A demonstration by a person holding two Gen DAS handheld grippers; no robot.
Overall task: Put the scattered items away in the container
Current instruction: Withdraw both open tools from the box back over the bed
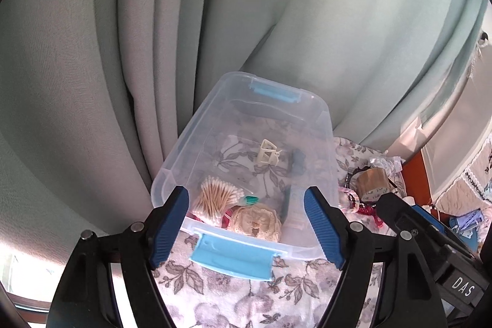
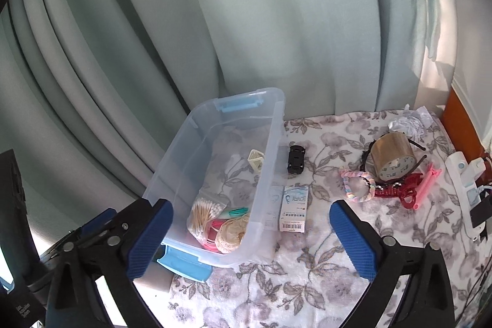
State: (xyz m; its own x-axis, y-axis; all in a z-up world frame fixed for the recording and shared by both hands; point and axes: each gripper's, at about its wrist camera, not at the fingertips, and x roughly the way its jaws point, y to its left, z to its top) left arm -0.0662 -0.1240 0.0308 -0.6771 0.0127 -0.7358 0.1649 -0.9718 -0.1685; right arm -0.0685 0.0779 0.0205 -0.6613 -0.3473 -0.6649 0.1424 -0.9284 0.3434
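A pale green curtain [image 2: 246, 20] hangs in deep folds behind the table and fills the upper part of both views. A floral tablecloth [image 2: 307, 282] in white and grey covers the table. At the far right, a white power strip [image 2: 461, 174] lies beside an orange-brown wooden edge [image 2: 458, 125].

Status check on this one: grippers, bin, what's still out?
Left gripper and right gripper open, empty. Clear bin part-filled: cotton swabs, cream clip. Small box, black clip, tape roll still outside. Nothing in the way.
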